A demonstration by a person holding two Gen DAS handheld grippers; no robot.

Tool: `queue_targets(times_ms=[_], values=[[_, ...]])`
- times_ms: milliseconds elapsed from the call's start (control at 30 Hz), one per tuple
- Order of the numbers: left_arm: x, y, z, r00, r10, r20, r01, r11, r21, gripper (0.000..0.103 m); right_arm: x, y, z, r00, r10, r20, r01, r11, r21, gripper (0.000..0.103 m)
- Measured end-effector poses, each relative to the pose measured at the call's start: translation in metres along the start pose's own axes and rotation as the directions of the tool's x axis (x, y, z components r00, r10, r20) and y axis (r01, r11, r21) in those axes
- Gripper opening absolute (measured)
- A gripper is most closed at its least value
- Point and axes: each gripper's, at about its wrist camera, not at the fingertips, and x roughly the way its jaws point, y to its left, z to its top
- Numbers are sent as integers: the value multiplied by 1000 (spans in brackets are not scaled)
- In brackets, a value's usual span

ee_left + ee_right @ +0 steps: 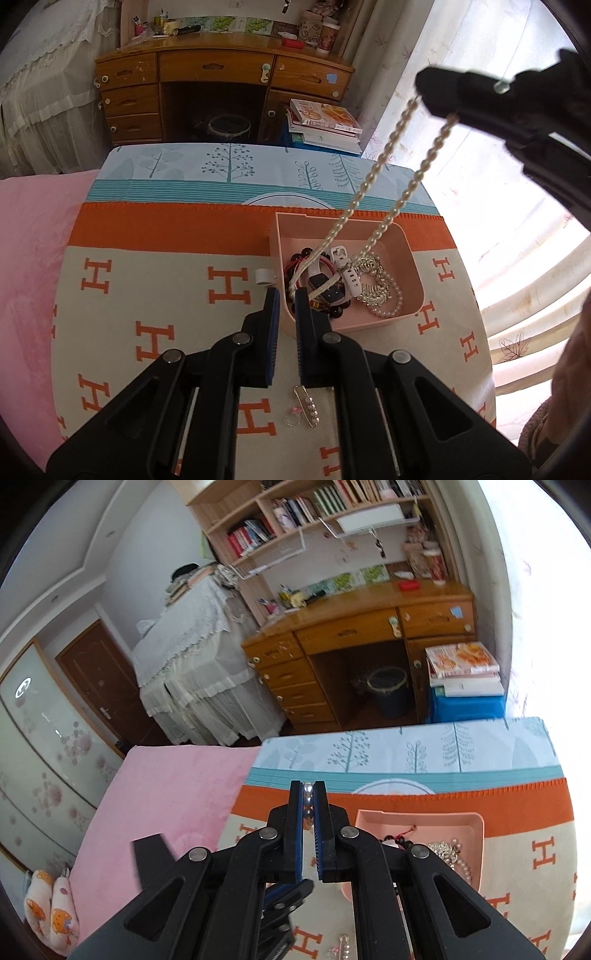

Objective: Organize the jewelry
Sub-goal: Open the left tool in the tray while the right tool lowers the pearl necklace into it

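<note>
Pearl necklace: right gripper jaws clamp its top; both strands drop into pink tray near worktop's right edge. Left gripper closed, apparently pinching a cord; contact obscured.

We see a wooden desk with drawers, a bookshelf above it, a wastebasket underneath, and stacked magazines beside it.
</note>
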Motion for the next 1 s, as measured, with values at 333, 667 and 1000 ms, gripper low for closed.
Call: queue_targets(times_ms=[333, 667, 1000], values=[[5, 10, 0, 1000, -5, -8, 5, 1000, -25, 5, 60, -34, 6, 998, -35, -52, 39, 997, 61, 5], [18, 15, -2, 1000, -18, -20, 17, 999, -36, 5, 63, -32, 19, 999, -12, 31, 10, 999, 49, 5], [28, 23, -7, 999, -22, -42, 20, 999, -47, 5, 103, -48, 4, 993, -97, -70, 99, 995, 33, 5]])
